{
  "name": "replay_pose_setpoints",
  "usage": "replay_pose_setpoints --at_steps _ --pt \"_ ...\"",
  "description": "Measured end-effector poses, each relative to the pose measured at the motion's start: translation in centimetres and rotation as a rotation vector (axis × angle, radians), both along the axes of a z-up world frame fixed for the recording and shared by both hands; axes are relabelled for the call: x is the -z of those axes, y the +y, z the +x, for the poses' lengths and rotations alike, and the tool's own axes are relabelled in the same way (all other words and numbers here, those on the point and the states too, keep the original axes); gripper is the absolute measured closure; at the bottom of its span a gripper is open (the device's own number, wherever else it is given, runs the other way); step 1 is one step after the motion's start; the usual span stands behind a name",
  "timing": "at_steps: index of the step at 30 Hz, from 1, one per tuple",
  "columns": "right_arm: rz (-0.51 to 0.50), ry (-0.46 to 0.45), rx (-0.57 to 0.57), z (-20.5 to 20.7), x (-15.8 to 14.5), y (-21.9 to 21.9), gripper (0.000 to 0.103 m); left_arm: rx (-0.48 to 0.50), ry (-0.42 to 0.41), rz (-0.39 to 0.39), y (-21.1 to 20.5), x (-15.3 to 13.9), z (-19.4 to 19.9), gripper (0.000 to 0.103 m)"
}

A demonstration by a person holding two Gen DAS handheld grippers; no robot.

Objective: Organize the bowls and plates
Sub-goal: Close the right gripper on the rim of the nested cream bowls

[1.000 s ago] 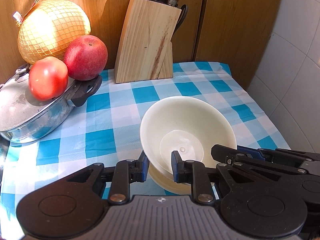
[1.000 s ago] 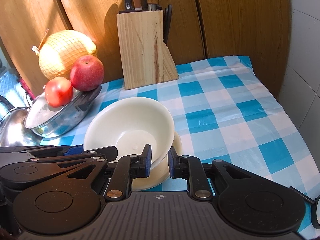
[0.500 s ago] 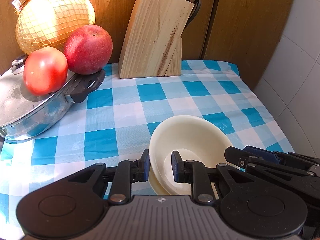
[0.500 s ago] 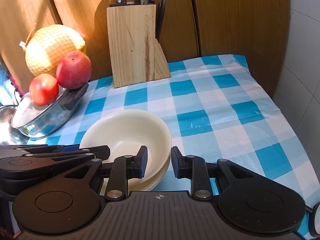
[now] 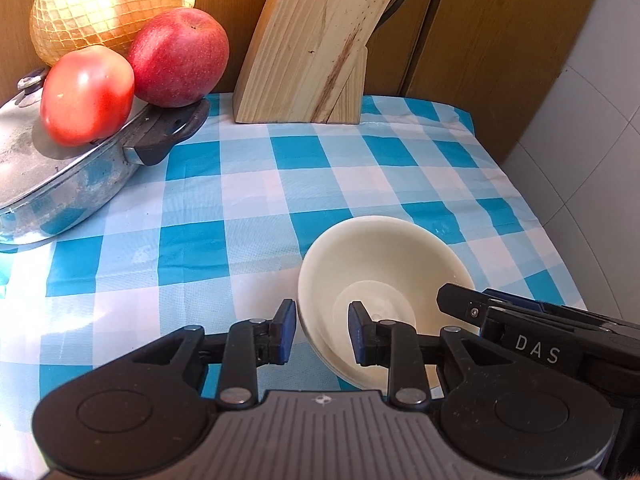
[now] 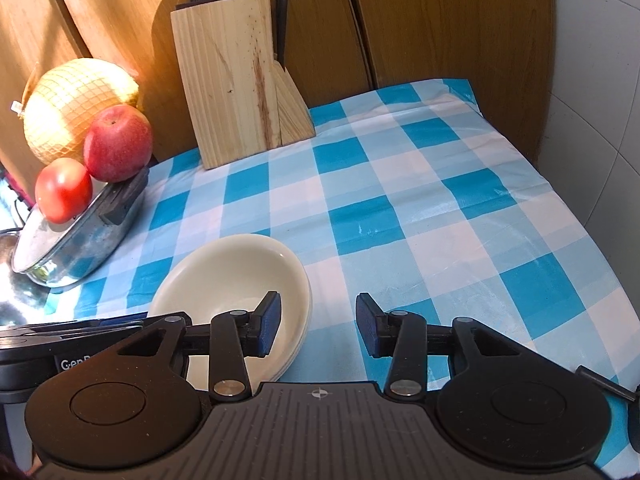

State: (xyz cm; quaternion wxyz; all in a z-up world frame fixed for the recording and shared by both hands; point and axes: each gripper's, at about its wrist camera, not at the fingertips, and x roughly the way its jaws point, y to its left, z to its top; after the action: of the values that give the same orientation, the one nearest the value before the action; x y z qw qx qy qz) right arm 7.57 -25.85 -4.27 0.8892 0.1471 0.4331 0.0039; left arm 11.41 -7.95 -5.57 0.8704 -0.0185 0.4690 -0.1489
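Two cream bowls (image 6: 236, 276) sit nested as one stack on the near part of my worktop (image 6: 440, 208), which wears a blue-and-white checked cloth. My left fingers (image 5: 320, 330) straddle the near left rim of the stack: one blue pad outside the wall, one inside the upper bowl. They are narrow and opening, and a small gap shows between each pad and the rim, so they do not press on it. My right fingers (image 6: 316, 326) are opening too and stand moderately wide; one pad hangs over the inside of the upper bowl, the other is out over bare cloth to the right, and the right rim passes between them with neither pad touching it. At the far edge, against the wooden panels, stands one wooden knife block (image 6: 236, 80) with several handles showing. At the far left lies one lidded steel pan (image 5: 68, 176); on its lid I count one tomato (image 5: 86, 94) and one red apple (image 5: 180, 56) touching each other. One netted yellow melon (image 5: 108, 0) sits just behind them.
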Motion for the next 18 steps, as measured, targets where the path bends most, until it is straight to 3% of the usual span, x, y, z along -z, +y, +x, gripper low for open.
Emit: replay_pose_setpoints --at_steps 8,18 --pt "0.033 0.021 0.011 0.0 0.4 -0.4 0.054 0.010 -0.002 0.037 -0.4 0.3 0.1 0.077" --pt "0.067 0.062 -0.017 0.3 1.4 0.0 0.069 0.037 0.016 0.064 -0.9 0.9 0.4 0.080"
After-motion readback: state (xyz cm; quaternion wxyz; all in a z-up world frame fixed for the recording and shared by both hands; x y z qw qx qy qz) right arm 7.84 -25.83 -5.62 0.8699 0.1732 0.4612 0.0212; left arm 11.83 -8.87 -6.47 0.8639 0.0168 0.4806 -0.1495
